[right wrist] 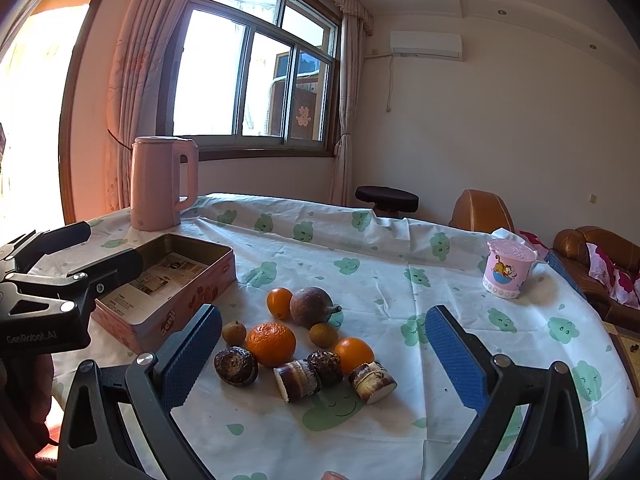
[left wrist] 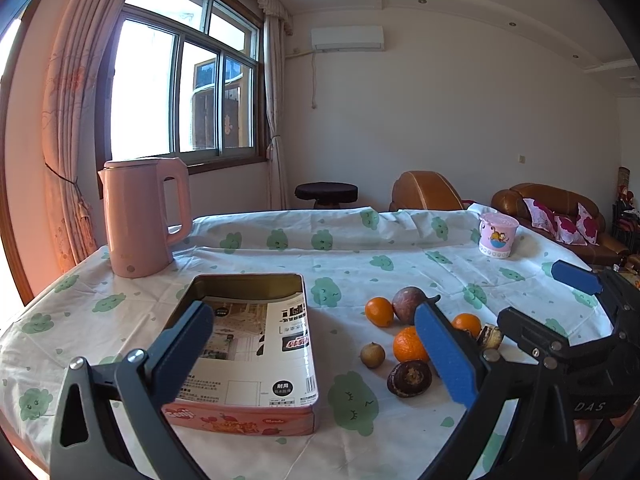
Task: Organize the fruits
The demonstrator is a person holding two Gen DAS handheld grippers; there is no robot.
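White cloud-print tablecloth, pink kettle, curtained window, brown sofa

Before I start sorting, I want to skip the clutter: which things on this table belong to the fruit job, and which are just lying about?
For the job:
oranges
purple fruit
small brown fruits
dark round fruits
cut cane pieces
open tin

Just lying about:
pink kettle
cartoon cup
tablecloth

Oranges, a purple passion fruit, small brown fruits and cut cane pieces are lying clustered just beside an open pink tin.
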